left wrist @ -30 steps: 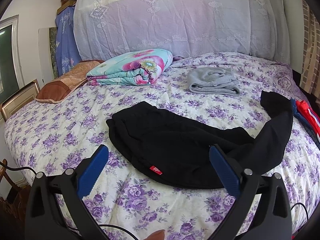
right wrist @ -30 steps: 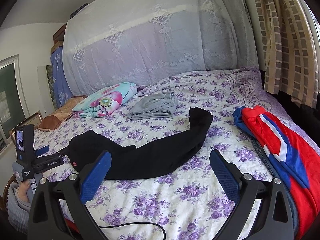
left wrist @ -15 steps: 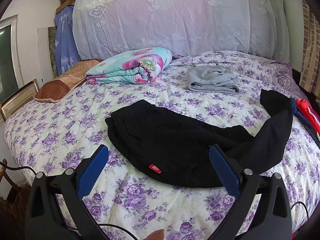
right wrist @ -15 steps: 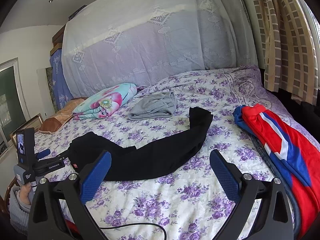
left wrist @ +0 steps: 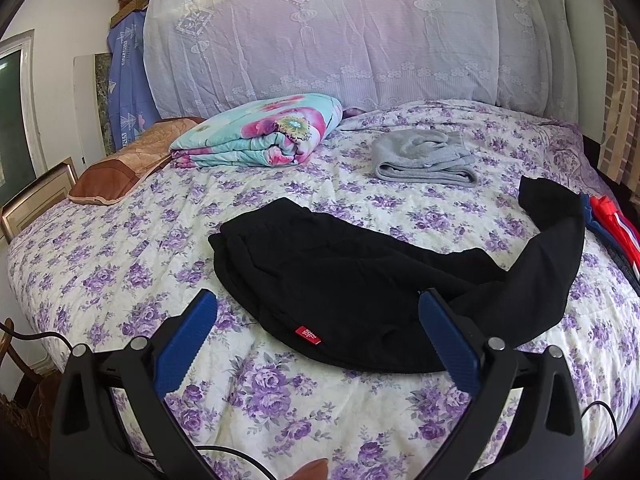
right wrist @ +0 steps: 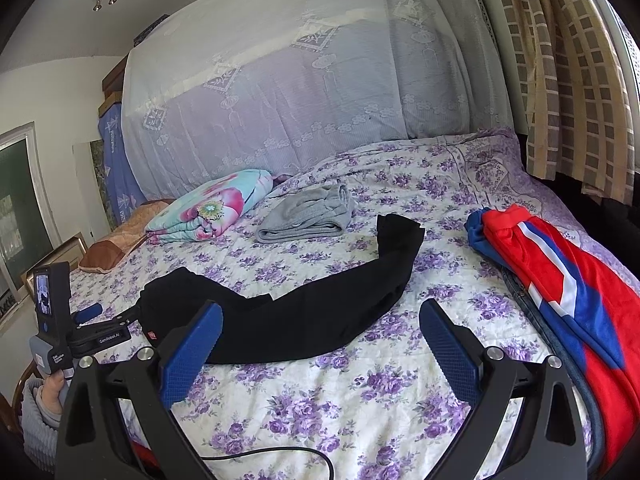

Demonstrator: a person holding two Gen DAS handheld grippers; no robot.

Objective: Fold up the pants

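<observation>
The left gripper (left wrist: 316, 312) and right gripper (right wrist: 320, 316) both hold their blue-padded fingers spread wide, gripping nothing. Just beyond them, the black fabric pants (left wrist: 360, 280) lie unfolded across the purple-floral quilted bedspread (left wrist: 120, 264), waistband with red tag (left wrist: 308, 334) nearest, legs curving rightward. Farther back lie folded grey trousers (left wrist: 424, 160) and a folded turquoise floral blanket (left wrist: 256, 136). Only the right wrist view fully shows the red-and-blue garment (right wrist: 560, 280) and the left gripper's body.
</observation>
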